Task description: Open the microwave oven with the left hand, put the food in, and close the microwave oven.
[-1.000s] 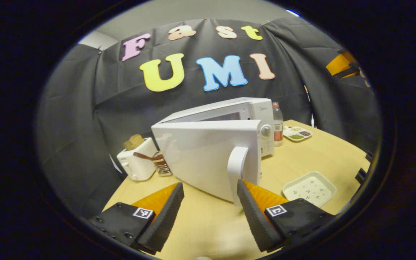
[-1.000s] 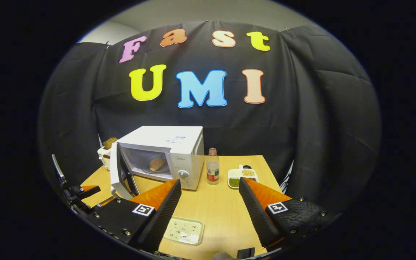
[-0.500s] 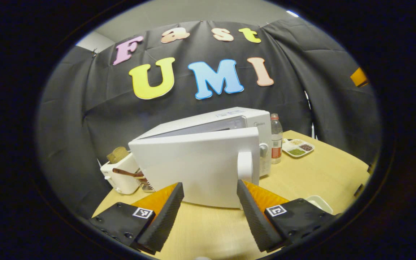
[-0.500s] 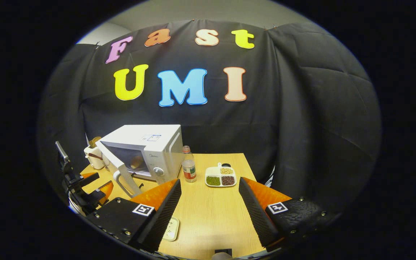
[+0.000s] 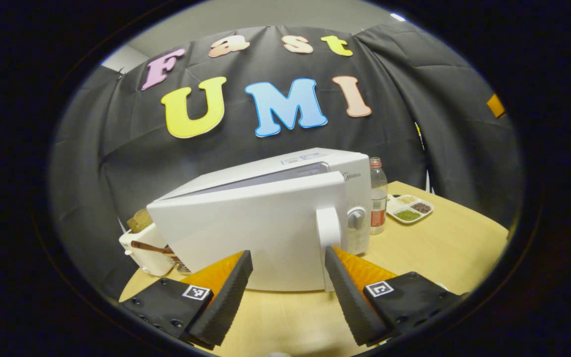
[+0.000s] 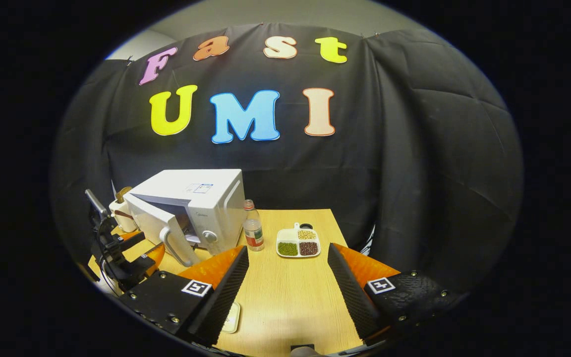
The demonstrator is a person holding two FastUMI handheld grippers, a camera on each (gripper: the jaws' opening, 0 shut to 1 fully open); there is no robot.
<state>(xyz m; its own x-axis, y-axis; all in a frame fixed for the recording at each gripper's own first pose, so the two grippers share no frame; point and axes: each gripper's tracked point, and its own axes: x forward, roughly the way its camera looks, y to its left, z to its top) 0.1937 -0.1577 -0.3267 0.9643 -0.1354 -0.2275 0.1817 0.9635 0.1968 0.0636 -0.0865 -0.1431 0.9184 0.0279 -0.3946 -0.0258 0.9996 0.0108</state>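
Jaws spread on both grippers; left gripper (image 5: pixel 285 287) against microwave door (image 5: pixel 246 228), ajar.

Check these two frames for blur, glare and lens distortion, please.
Left gripper view: sharp; fisheye bows the white microwave oven door and wooden table edge; no glare. Right gripper view: sharp too, evenly lit; the black cloth wall curves around; small divided white snack tray stays legible.

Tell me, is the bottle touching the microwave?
Apart. The right gripper view shows bare table between the bottle and the microwave.
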